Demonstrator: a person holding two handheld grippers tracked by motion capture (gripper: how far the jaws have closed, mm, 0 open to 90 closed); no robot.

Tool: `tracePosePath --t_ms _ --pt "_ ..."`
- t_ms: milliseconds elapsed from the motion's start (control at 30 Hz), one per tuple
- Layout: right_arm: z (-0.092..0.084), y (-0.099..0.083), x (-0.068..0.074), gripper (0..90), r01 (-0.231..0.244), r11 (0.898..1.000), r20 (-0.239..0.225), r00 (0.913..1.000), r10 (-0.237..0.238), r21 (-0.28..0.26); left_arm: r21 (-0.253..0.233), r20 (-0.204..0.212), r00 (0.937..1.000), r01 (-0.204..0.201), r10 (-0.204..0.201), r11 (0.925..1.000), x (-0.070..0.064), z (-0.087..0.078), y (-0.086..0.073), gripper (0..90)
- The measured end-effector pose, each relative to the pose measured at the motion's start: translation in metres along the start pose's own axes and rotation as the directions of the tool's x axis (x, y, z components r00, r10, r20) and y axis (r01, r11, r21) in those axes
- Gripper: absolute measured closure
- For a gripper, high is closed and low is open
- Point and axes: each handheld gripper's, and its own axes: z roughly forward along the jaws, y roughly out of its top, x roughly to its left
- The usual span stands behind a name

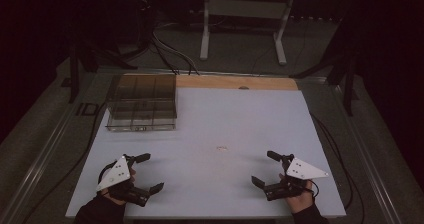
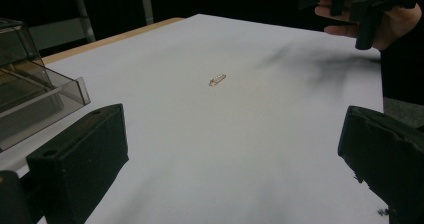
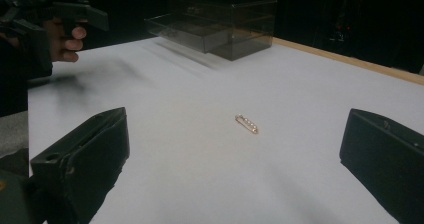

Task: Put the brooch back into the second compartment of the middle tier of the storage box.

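We held the left tongs (image 1: 149,172) and right tongs (image 1: 265,168) released, jaws spread, at the near corners of the counter (image 1: 240,114). Between them lay a small gold pin (image 3: 247,123); a clear compartment box (image 1: 142,102) sat far left.

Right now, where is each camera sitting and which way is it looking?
High view: above the person's side, looking down on the table; both hands hold grippers, left gripper, right gripper.
Left gripper view: rides that gripper, open jaws face the small pin.
Right gripper view: rides that gripper, open jaws face the pin.
Both gripper views share the pin and clear box.
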Motion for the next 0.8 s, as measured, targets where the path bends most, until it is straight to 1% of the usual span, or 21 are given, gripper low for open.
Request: tracePosePath --t_ms 100,200,333,367,400,433,500,600,633,700,800 --pt "0.000 0.000 -0.002 0.0 -0.010 1.000 0.006 0.9999 0.010 0.005 0.011 0.002 1.0000 0.003 -0.003 0.9999 0.001 0.000 0.000 0.3" --pt "0.001 0.000 -0.002 0.0 -0.014 1.000 0.012 0.9998 0.014 0.014 0.011 0.001 1.0000 0.008 -0.008 0.9999 0.003 -0.001 0.000 0.3" --pt "0.002 0.000 -0.001 0.0 -0.009 1.000 0.018 0.9998 0.009 0.014 0.020 0.003 1.0000 0.003 -0.003 0.9998 0.003 -0.001 0.001 0.3" --pt "0.004 -0.001 -0.002 0.0 -0.005 1.000 0.023 0.9997 0.004 0.025 0.020 0.005 1.0000 0.001 -0.001 0.9998 0.003 -0.001 0.002 0.3" --pt "0.004 -0.001 -0.002 0.0 -0.014 1.000 0.021 0.9997 0.013 0.025 0.025 0.007 1.0000 0.002 -0.002 0.9997 0.002 -0.001 0.002 0.3" --pt "0.004 0.000 -0.002 0.0 -0.019 1.000 0.022 0.9996 0.019 0.012 0.025 0.007 1.0000 0.002 -0.002 0.9997 0.002 -0.001 0.002 0.3" --pt "0.004 0.001 -0.002 0.0 -0.023 1.000 0.027 0.9994 0.023 0.002 0.038 0.016 0.9999 0.003 -0.004 0.9993 0.002 -0.001 0.003 0.3" --pt "0.004 0.001 -0.004 0.0 -0.024 1.000 0.033 0.9991 0.024 0.003 0.027 0.011 0.9999 0.010 -0.010 0.9996 0.002 -0.003 0.005 0.3" --pt "0.004 0.001 -0.004 0.0 -0.029 1.000 0.033 0.9990 0.029 0.002 0.029 0.011 0.9999 0.006 -0.006 0.9996 0.002 -0.003 0.006 0.3" --pt "0.005 0.001 -0.003 0.0 -0.019 1.000 0.036 0.9992 0.019 0.007 0.035 0.016 0.9999 0.005 -0.005 0.9994 0.002 -0.003 0.008 0.3" --pt "0.004 0.001 -0.002 0.0 -0.018 1.000 0.039 0.9991 0.018 0.008 0.029 0.019 0.9996 0.020 -0.021 0.9994 0.003 -0.003 0.011 0.3"
